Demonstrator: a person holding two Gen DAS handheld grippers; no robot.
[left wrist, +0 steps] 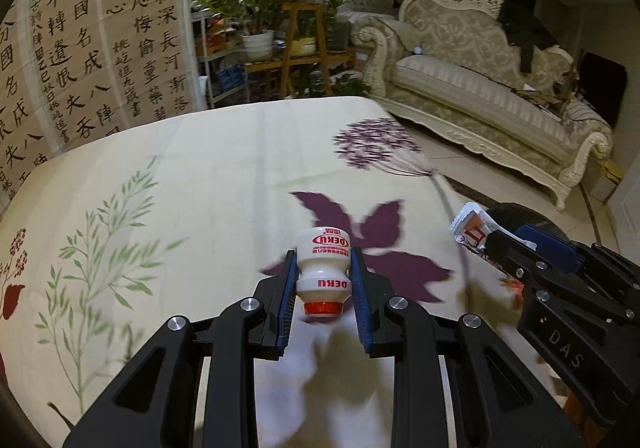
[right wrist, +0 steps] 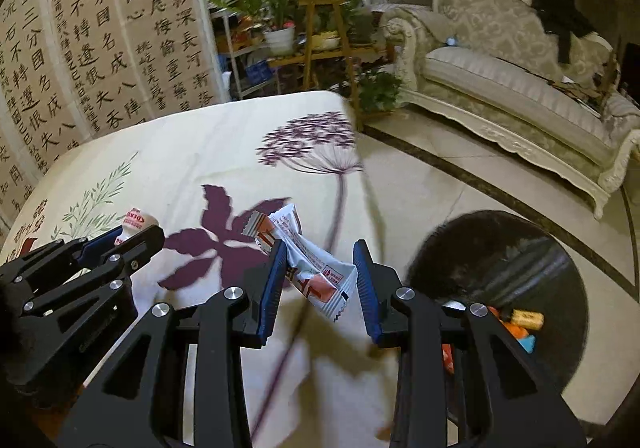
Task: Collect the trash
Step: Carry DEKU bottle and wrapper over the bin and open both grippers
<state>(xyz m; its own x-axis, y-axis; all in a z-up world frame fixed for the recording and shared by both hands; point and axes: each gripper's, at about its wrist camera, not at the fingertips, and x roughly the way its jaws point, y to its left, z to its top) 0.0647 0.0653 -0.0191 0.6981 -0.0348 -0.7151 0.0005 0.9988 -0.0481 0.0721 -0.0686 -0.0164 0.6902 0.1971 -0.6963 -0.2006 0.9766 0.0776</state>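
Small white plastic bottle with red cap (left wrist: 323, 276) between the fingers of the left gripper (left wrist: 323, 280), above the floral-printed cream tablecloth (left wrist: 200, 176). To its right, crinkled white snack wrapper (right wrist: 316, 268) between the fingers of the right gripper (right wrist: 320, 280), at the cloth's right edge. Round black trash bin (right wrist: 520, 248) on the floor right of the table, wrappers inside. Ornate cream sofa (right wrist: 520, 80) behind the bin; calligraphy screen (left wrist: 80, 48) behind the table at left.

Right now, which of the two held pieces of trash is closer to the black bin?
The white snack wrapper in the right tool; the black bin sits just right of it. The small white bottle is farther left.
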